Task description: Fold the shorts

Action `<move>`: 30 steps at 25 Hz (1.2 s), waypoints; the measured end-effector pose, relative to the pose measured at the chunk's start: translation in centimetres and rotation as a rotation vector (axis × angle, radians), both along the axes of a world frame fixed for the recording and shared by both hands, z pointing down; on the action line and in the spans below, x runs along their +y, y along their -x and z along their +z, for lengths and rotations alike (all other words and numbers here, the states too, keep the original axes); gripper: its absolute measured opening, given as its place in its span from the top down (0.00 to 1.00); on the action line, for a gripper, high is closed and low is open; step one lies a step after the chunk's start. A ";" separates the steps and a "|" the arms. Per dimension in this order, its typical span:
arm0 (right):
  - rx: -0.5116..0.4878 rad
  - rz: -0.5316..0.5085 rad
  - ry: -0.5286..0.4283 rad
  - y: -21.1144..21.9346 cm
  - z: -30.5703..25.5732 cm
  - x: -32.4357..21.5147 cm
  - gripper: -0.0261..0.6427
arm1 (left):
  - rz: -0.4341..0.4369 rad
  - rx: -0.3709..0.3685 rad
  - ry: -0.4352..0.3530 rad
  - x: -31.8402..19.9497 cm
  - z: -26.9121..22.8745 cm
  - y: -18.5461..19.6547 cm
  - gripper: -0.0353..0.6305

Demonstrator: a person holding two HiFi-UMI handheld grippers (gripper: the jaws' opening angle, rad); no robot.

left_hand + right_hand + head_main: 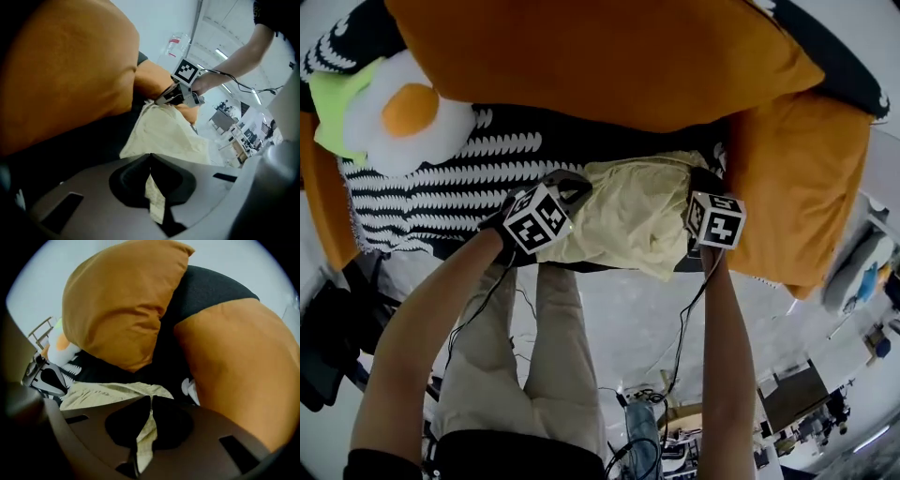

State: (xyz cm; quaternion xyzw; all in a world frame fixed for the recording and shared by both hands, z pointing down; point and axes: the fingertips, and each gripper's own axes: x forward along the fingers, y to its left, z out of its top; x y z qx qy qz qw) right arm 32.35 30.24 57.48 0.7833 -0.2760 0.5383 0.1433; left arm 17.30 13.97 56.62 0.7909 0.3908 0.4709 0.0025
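My left gripper (574, 187) has its jaws together on a pinch of the shorts (637, 211); in the left gripper view a strip of the cloth runs down between them. My right gripper (701, 187) is the same, jaws clamped on a fold at the opposite side. The shorts lie on the dark seat between my two grippers, in front of the orange cushions (600, 56) and just beside the black-and-white blanket (422, 187).

I judge this to be the start of a fold, with both sides caught. To do it well I should lift the two grippers together and level, drawing them slightly apart so the cloth pulls taut and the creases fall out. Only then should I carry one edge over to meet the other. Each pinch looks thin, so I may hold one layer only. A slow lift would show that before the rest drags. The cushions stand close, so I should keep the cloth off them.

The shorts are pale yellow, light and crinkled, heaped rather than flat. I cannot tell which end is the waistband.
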 end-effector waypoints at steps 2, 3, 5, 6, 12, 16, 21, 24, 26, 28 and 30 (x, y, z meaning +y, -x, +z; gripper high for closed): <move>-0.025 0.018 -0.018 2.7 -0.8 1.4 0.91 | 0.061 0.001 -0.001 0.8 -0.8 2.3 0.92; -0.041 0.019 -0.015 4.3 -0.9 2.0 0.91 | 0.088 -0.007 0.001 0.9 -0.8 3.6 0.92; -0.079 0.010 0.001 7.6 -0.7 3.5 0.91 | 0.116 -0.028 0.000 1.2 -0.8 5.7 0.92; -0.094 0.003 0.009 9.0 -0.6 4.7 0.91 | 0.108 -0.028 -0.010 1.4 -0.8 6.1 0.92; -0.127 0.065 -0.011 14.0 -2.3 8.3 0.92 | -0.155 -0.008 -0.064 -0.3 -2.0 2.3 0.67; -0.048 0.079 -0.010 14.6 -2.7 7.8 0.94 | -0.167 -0.093 -0.056 0.0 -0.1 1.7 0.59; 0.116 -0.054 0.028 10.8 -4.8 5.6 0.94 | -0.130 -0.074 -0.176 1.9 2.7 0.4 0.65; 0.183 -0.278 0.027 9.3 -5.0 2.0 0.88 | -0.184 -0.046 -0.228 0.9 3.0 -1.8 0.90; 0.171 -0.420 0.062 9.3 -3.8 0.0 0.73 | -0.194 -0.049 -0.227 -0.3 2.6 -2.7 0.90; 0.158 -0.514 0.129 9.0 -2.4 -0.5 0.72 | -0.183 -0.042 -0.224 -1.3 1.9 -3.5 0.90; 0.155 -0.574 0.204 8.2 -1.3 0.1 0.72 | -0.153 -0.041 -0.220 -1.7 1.4 -4.0 0.90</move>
